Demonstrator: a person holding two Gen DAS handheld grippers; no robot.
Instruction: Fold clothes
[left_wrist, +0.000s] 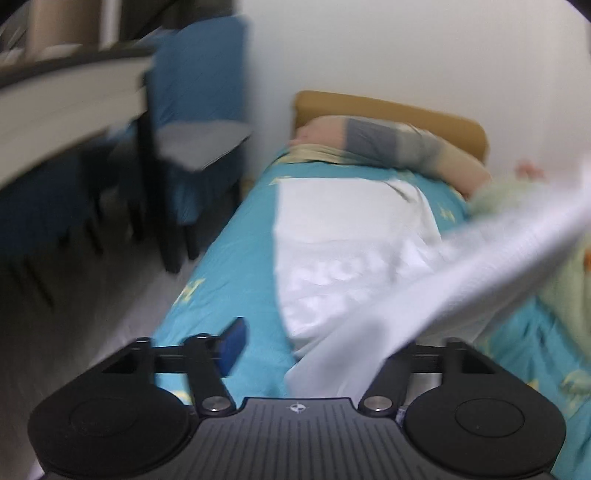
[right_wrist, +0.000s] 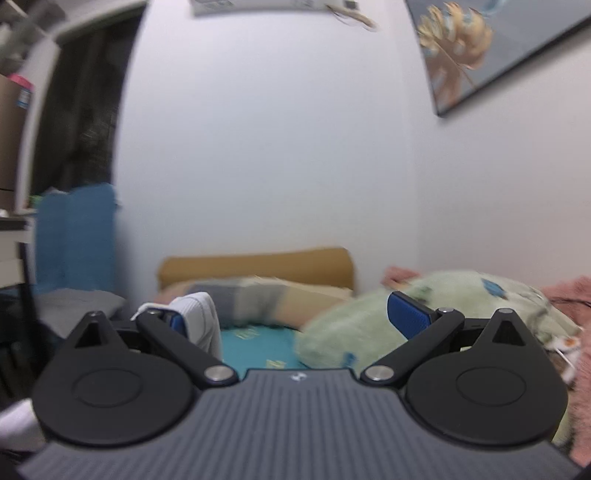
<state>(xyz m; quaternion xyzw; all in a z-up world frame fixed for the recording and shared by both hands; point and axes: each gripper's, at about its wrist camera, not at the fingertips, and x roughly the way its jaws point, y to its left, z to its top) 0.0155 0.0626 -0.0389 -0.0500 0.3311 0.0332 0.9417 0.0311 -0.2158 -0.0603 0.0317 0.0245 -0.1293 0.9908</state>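
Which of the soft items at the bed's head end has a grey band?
The long beige pillow against the mustard headboard; the fluffy pale green blanket beside it has no grey band.

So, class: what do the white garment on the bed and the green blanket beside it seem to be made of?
White garment: looks like thin woven or knit cloth, matte, with soft creases; blur leaves the weave open. Green blanket: probably fleece or plush, judging by its fuzzy, puffy surface.

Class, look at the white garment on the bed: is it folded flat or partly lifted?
Partly lifted. Most of the white garment lies on the turquoise bed sheet, but one strip rises diagonally toward the upper right.
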